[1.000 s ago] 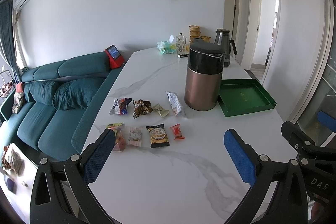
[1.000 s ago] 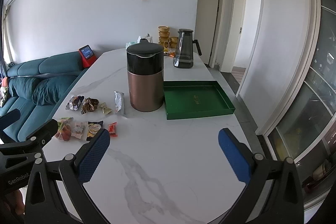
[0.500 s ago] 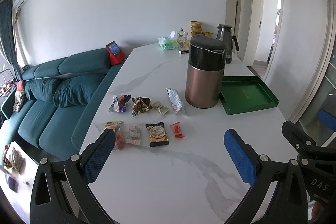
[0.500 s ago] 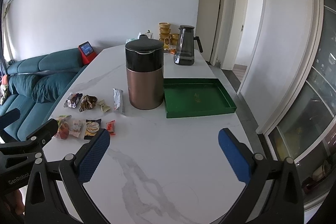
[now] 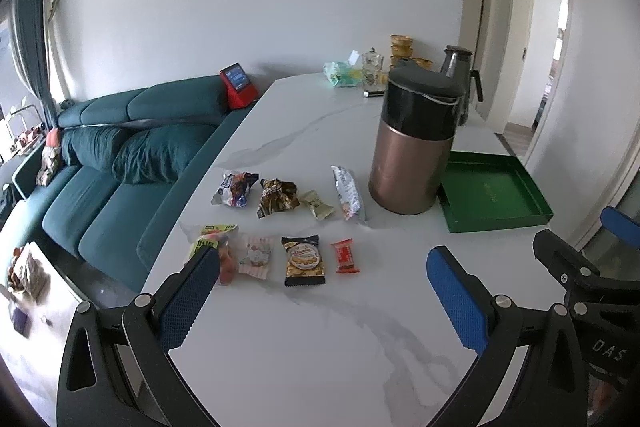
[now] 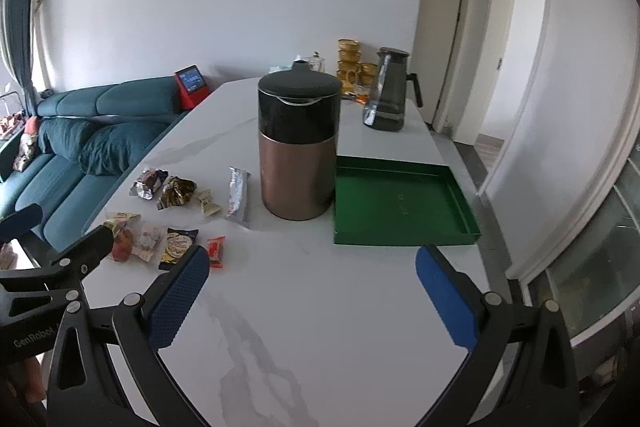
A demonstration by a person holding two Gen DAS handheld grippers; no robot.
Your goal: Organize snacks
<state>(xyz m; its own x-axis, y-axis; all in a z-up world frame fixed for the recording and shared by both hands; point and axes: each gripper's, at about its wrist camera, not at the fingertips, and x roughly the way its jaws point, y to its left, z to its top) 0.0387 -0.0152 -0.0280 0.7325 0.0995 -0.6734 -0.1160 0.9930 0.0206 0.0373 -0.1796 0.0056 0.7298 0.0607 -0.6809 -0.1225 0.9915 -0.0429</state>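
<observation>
A: Where are the snacks rn?

B: All loose on the white surface (image 5: 320,347), two rough rows left of the bronze canister (image 5: 412,155). Back row: blue-ish wrapper (image 5: 235,189), dark gold wrapper (image 5: 278,195), small pale candy (image 5: 319,205), long silver packet (image 5: 347,191). Front row: yellow-green bag (image 5: 214,239), pink packet (image 5: 256,255), black cookie bag (image 5: 303,259), small red packet (image 5: 345,255). None touching the green tray (image 6: 400,203).

A: Tray's the target?

B: Prob, it's bare and sits just beside the canister on the right, so my guess is snacks go in there. Canister stands between the two, so it's in the way of a straight path.

A: Tools?

B: Left tool (image 5: 320,291) spread wide, nothing between the pads, hovering above the front row. Right tool (image 6: 312,291) also released and bare, aimed nearer the tray. Looks like left is lined up for a pick, likely the cookie bag or red packet since they're closest.
</observation>
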